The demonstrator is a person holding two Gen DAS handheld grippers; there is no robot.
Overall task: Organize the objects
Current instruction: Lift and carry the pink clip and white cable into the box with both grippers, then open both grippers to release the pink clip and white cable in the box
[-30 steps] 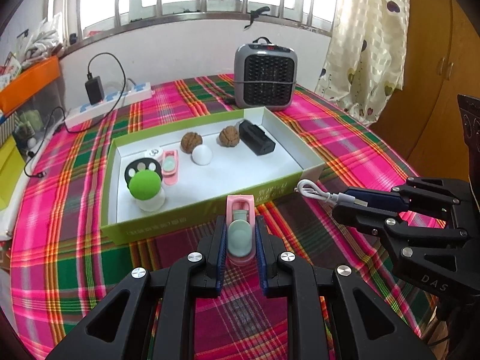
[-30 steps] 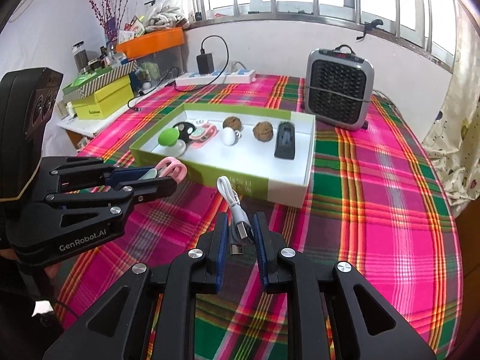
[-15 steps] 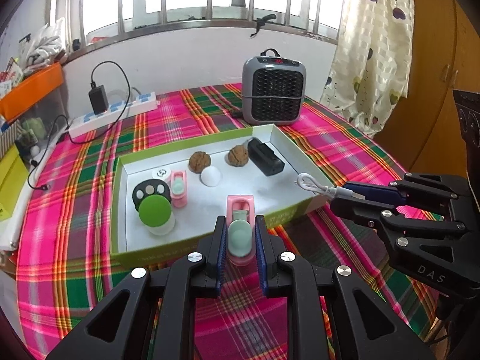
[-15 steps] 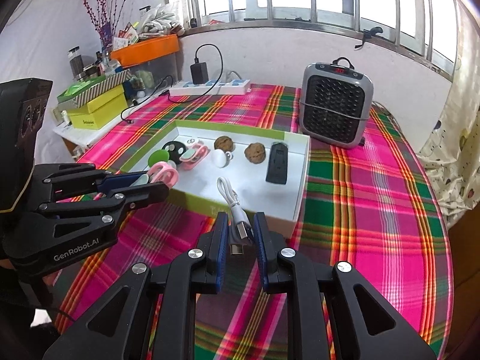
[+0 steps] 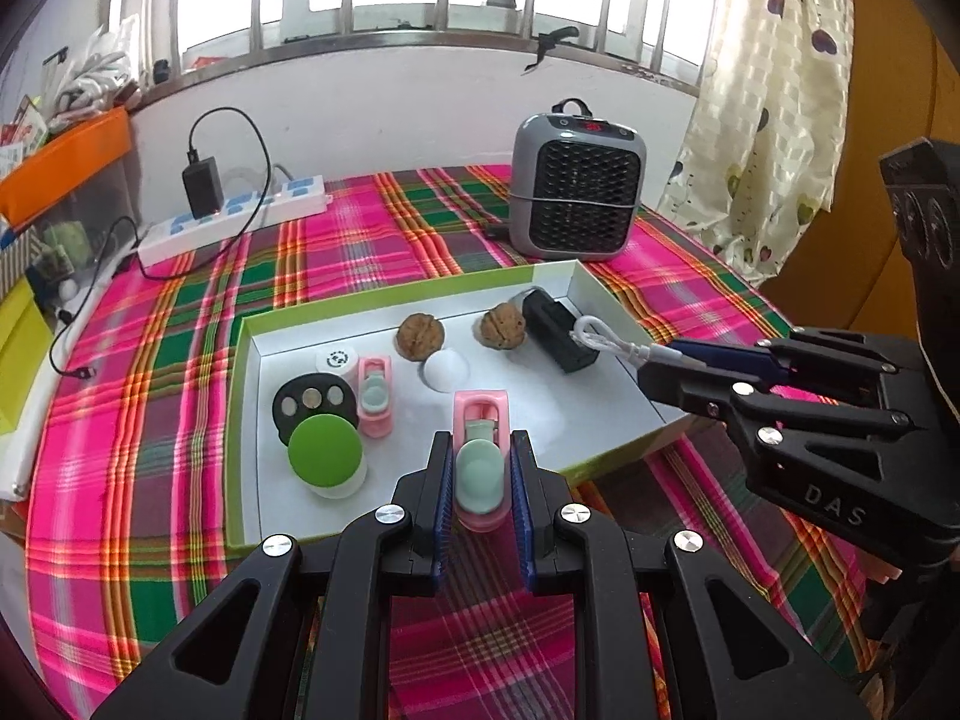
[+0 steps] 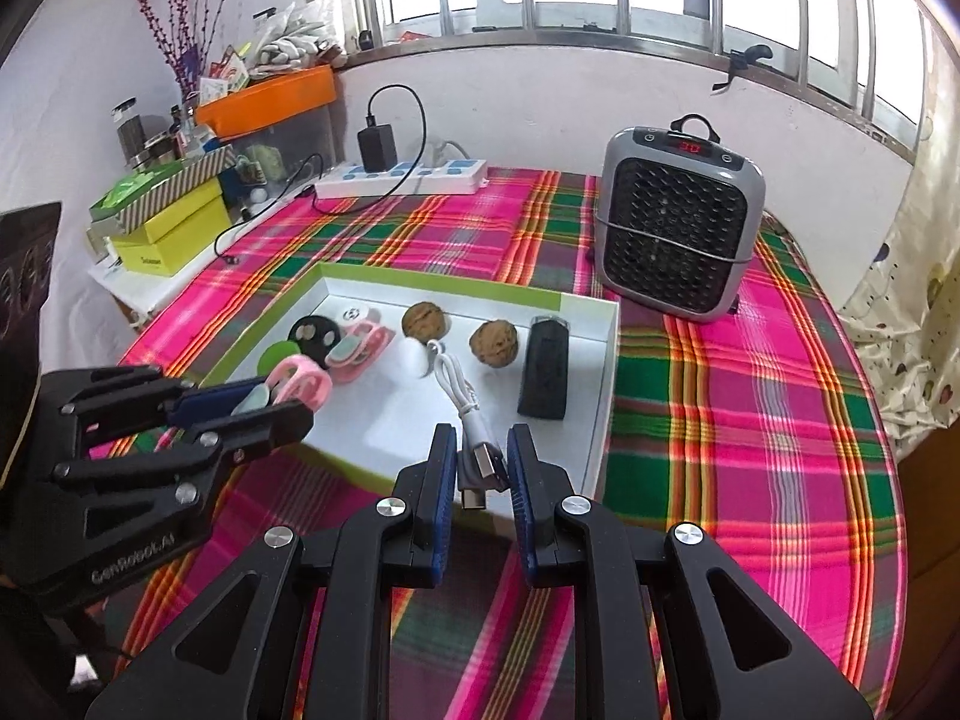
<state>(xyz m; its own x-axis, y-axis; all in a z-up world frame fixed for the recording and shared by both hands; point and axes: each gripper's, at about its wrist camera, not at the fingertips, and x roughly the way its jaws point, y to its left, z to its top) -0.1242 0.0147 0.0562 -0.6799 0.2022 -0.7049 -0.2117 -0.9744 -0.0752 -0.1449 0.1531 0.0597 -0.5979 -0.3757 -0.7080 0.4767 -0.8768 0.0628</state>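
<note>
My left gripper [image 5: 480,468] is shut on a pink clip with a mint pad [image 5: 480,456] and holds it above the near edge of the green-rimmed white box [image 5: 240,420]. My right gripper [image 6: 483,468] is shut on the plug of a short white USB cable [image 6: 459,384], also above the box's near edge [image 6: 591,468]. In the box lie two walnuts [image 5: 420,336], a white ball [image 5: 446,369], a black block [image 5: 558,330], a second pink clip [image 5: 375,396], a black disc [image 5: 312,402] and a green-capped item [image 5: 326,459].
A grey heater [image 5: 576,204] stands behind the box. A white power strip with a black charger [image 5: 234,216] lies at the back left. Yellow and orange boxes [image 6: 174,228] sit left of the plaid-covered table. A curtain [image 5: 762,108] hangs at right.
Both grippers have moved forward and higher over the box's near edge, each still holding its object; the clip and the cable now hang over the box interior.
</note>
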